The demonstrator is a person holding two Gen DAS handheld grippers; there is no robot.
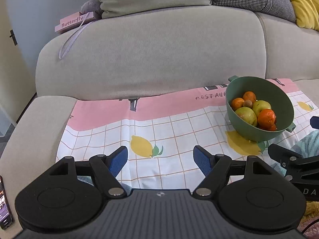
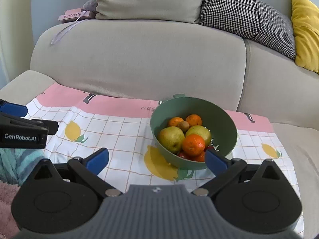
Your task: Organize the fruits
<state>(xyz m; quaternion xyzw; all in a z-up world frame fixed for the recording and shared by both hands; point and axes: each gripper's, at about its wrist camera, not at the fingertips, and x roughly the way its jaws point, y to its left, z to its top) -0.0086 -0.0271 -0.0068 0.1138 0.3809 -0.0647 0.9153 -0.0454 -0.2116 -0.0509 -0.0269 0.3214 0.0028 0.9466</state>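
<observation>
A green bowl [image 2: 225, 127] stands tilted on a checked cloth [image 2: 119, 131] spread over the sofa seat; it also shows in the left wrist view [image 1: 279, 99]. It holds several oranges [image 2: 193, 145], two green-yellow pears [image 2: 171, 139], a small brown kiwi [image 2: 183, 125] and something red at the bottom. My right gripper [image 2: 157, 159] is open and empty, just in front of the bowl, its right finger at the bowl's near rim. My left gripper [image 1: 160, 159] is open and empty over the cloth, left of the bowl.
The grey sofa backrest [image 2: 139, 59] rises behind the cloth, with grey, houndstooth and yellow cushions [image 2: 305, 29] on top. A pink "Butterfly" box [image 2: 73, 16] sits at the back left. A phone [image 1: 4, 203] lies on the left armrest. A teal fabric [image 2: 18, 159] lies between the grippers.
</observation>
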